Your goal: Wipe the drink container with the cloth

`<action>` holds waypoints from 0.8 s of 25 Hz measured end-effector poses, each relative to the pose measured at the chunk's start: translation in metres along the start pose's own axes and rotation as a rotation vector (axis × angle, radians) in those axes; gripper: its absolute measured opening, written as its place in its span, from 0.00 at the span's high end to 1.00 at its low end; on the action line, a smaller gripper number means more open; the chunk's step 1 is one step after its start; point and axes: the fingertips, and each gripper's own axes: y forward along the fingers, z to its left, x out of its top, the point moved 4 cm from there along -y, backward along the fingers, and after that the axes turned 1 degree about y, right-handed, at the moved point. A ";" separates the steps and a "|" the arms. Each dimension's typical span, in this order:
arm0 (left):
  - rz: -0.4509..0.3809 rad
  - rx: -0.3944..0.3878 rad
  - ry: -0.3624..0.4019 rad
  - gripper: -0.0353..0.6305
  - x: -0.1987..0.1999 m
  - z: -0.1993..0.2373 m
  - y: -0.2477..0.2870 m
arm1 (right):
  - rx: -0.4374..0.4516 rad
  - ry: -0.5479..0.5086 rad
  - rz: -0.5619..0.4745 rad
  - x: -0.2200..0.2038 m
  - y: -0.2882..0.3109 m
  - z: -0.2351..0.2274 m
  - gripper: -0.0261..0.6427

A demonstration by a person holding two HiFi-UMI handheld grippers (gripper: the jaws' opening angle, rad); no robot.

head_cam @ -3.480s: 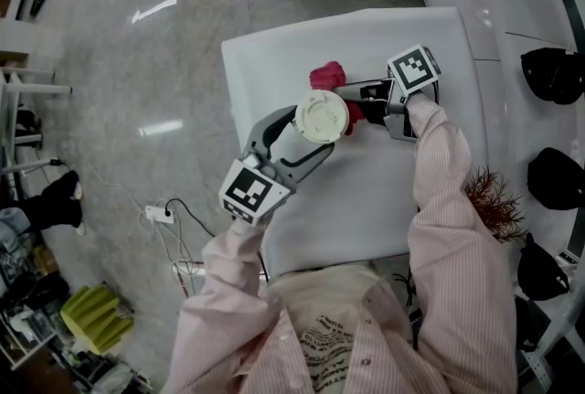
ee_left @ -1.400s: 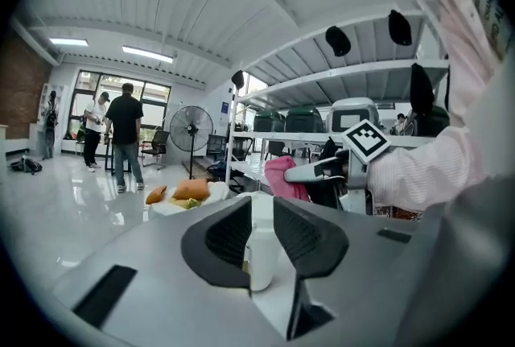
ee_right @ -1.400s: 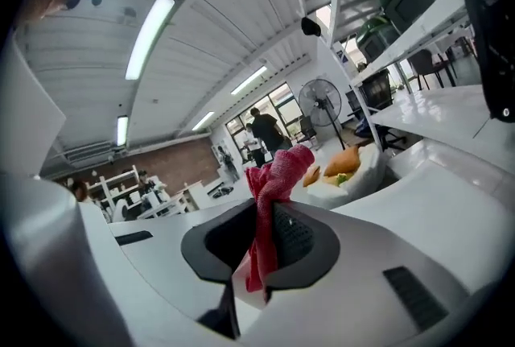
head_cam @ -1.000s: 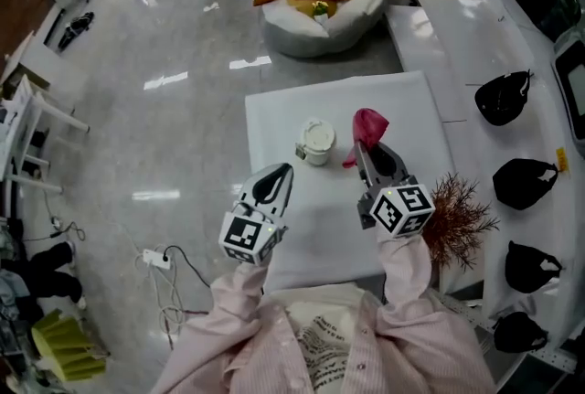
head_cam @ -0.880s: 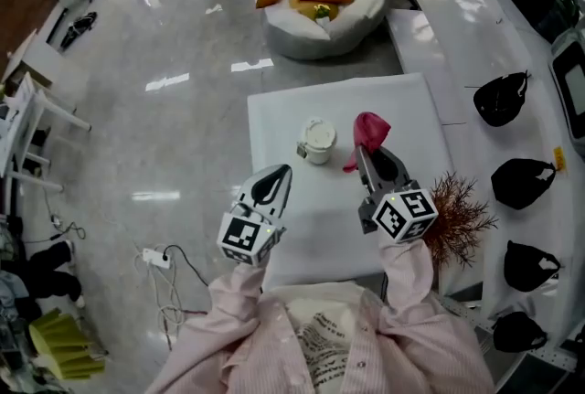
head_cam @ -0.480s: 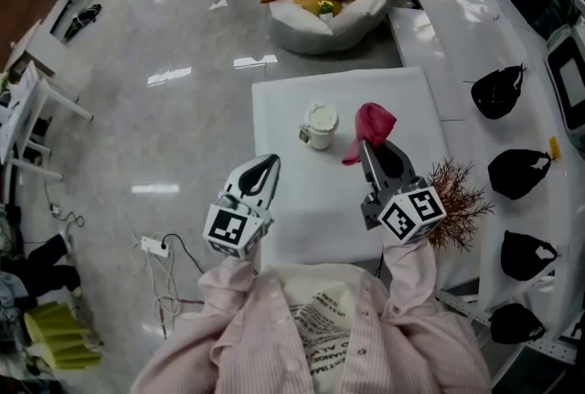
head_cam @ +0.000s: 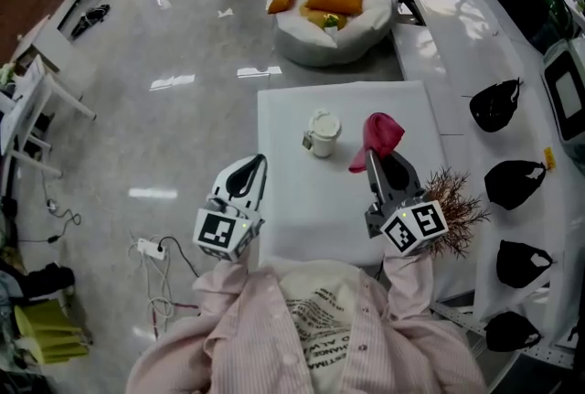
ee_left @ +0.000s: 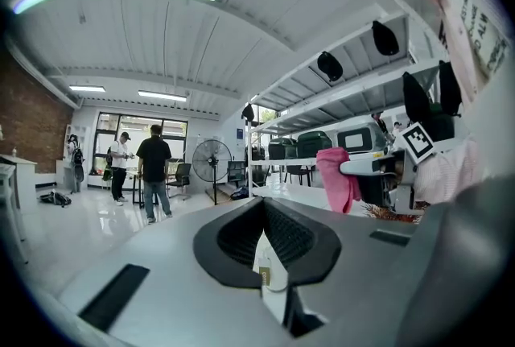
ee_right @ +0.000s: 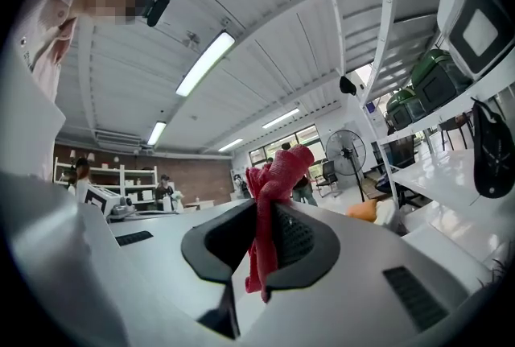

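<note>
Wiping is not under way at this moment: the drink container stands upright by itself on the white table, and neither gripper touches it. I judge the wipe is either finished or not complete; the pictures do not show if the container is clean. The right gripper is closed on the red cloth, held above the table near the container. The left gripper is fully closed and holds nothing.
</note>
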 end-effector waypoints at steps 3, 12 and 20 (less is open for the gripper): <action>-0.004 0.014 0.006 0.94 0.004 0.003 0.001 | 0.009 -0.014 0.002 0.000 0.004 0.001 0.91; -0.007 0.052 0.007 0.94 -0.002 0.012 -0.001 | -0.001 0.004 0.004 -0.006 0.007 -0.010 0.91; 0.009 0.068 0.005 0.94 -0.003 0.011 0.001 | -0.009 0.011 0.016 -0.013 0.008 -0.016 0.91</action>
